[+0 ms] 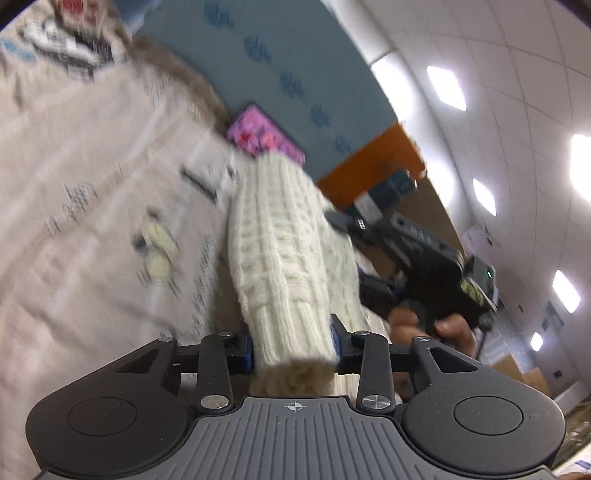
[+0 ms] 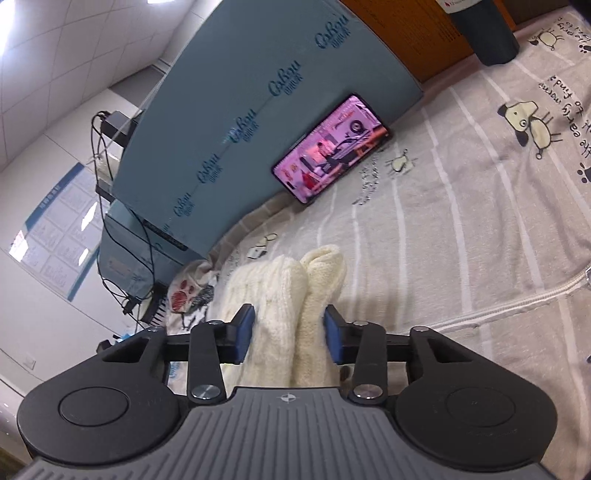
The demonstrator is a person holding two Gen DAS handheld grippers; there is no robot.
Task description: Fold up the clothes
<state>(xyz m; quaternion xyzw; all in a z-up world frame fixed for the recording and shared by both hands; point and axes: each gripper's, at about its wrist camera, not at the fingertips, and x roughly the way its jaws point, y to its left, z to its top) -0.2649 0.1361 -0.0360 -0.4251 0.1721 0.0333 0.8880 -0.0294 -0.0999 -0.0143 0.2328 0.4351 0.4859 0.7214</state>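
Although the left wrist view is smeared by motion blur, the left gripper [image 1: 294, 345] is seen with its blue pads pressed on the ribbed cuff of a cream cable-knit sweater [image 1: 275, 254], whose sleeve runs away from the fingers over the bed. The cuff's open end fills the gap between the fingers and hides what lies under it. To the right, the right gripper [image 1: 364, 286] appears from outside, in a person's hand [image 1: 428, 325]; its fingertips are buried behind the knit. Print on the bedsheet [image 1: 85, 155] is too blurred here to read.

In the right wrist view, the right gripper's [image 2: 289, 334] blue pads [image 2: 245, 332] clamp a bunched double fold of the same sweater [image 2: 295, 295], which rests on the sheet near the bed's far edge. The rest of the garment is cut off below the gripper body. The sheet [image 2: 461, 236] carries cartoon dogs [image 2: 526, 122], paw marks and upside-down handwriting, of which "the early morn" and "to find" can be made out. A blue-grey board [image 2: 236, 122] along the far edge bears a repeated script logo reading roughly "Cabau"; smaller letters beneath it are illegible. A phone [image 2: 330, 147] with a lit pink screen leans against that board. A dark cylinder [image 2: 484, 33] at the top is cut off by the frame. Open sheet extends to the right of the sweater; to the left, cables [image 2: 122, 236] and a wall chart [image 2: 55, 243] lie beyond the bed's edge.
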